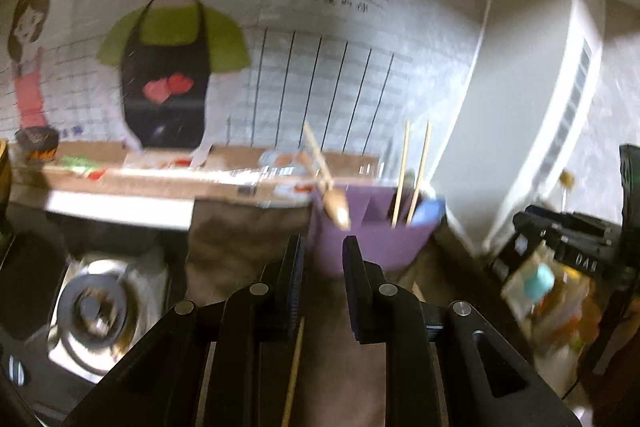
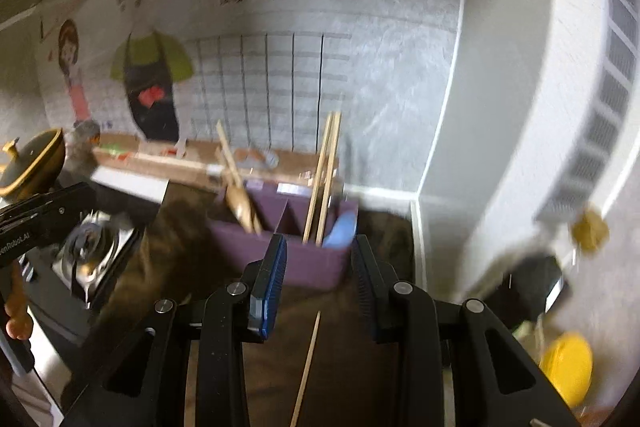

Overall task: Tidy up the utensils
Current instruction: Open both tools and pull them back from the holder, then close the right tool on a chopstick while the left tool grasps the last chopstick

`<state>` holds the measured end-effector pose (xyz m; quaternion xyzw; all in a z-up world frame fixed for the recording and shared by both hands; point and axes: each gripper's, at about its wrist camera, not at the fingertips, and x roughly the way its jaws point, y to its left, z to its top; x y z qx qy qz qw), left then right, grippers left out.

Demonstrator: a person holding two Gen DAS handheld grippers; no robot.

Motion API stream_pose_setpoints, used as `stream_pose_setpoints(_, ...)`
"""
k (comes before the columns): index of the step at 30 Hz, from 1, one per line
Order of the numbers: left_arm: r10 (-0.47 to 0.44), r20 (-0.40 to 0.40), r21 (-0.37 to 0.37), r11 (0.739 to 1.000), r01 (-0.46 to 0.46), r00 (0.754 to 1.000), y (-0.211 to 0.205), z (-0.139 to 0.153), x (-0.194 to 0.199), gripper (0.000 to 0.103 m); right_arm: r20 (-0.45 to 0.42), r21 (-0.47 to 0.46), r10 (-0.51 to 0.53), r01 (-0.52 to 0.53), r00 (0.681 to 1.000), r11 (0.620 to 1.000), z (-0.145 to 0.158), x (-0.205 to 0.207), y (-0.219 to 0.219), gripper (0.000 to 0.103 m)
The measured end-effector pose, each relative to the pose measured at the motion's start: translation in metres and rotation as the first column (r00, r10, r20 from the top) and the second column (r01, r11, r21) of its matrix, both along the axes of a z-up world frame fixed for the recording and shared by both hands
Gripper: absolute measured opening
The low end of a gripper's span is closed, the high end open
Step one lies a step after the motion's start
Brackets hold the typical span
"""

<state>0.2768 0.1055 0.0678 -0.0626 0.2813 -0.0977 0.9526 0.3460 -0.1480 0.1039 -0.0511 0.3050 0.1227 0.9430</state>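
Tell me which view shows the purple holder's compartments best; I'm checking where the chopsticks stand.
The right wrist view: the purple holder shows its divider, with the chopsticks right of it. The left wrist view shows the holder lower and blurrier.

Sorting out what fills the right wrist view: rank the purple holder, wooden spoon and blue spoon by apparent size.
1. purple holder, clearly largest.
2. wooden spoon.
3. blue spoon, though the holder hides most of it, so its true size is unsure.

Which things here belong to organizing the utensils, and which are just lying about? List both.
Job:
- purple holder
- chopsticks standing in it
- wooden spoon in it
- blue utensil in it
- loose chopstick on the brown cloth

Lying about:
- gas burner
- yellow lid
- dark pot
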Motion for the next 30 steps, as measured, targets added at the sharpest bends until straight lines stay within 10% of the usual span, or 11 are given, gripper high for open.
stream_pose_setpoints(17,0.079,-0.099,0.099,0.993,-0.069,0.992,0.017,-0.126,-0.119,0.021,-0.220,-0.003,-0.082,0.084,0.972,0.996,-0.142,-0.094,-0.014,0.031)
stream_pose_setpoints(30,0.090,-0.156,0.091,0.993,-0.076,0.984,0.017,-0.158,-0.144,0.021,-0.309,0.004,-0.086,0.092,0.947,0.996,-0.199,-0.108,-0.007,0.029)
